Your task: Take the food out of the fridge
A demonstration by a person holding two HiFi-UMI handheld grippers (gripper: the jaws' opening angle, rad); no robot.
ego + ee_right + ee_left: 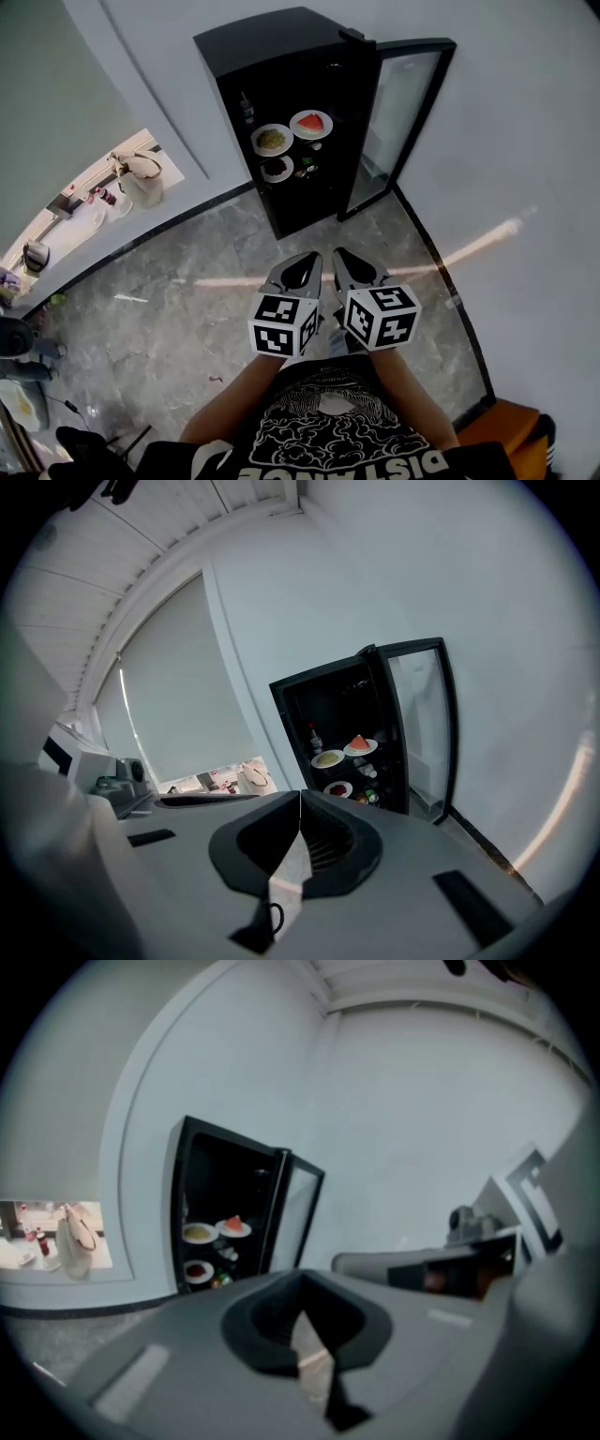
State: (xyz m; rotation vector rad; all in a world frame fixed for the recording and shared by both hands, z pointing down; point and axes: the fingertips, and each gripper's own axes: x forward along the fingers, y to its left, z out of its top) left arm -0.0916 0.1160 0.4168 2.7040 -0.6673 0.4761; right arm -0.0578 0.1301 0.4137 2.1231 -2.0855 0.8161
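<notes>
Evidently this is the approach: left gripper (305,260) and right gripper (343,256), both pinched shut and empty, hang well short of the fridge (272,39), whose door (401,112) stands open on three plates (272,140) of food inside, so next comes reaching in and spreading jaws.

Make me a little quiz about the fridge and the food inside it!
1. True or false: the door of the fridge stands open.
2. How many plates of food sit inside the fridge? A) one B) three C) six
3. Fill in the word: the left gripper and the right gripper are both ____ and hold nothing.

Key: 1 true; 2 B; 3 shut.
</notes>
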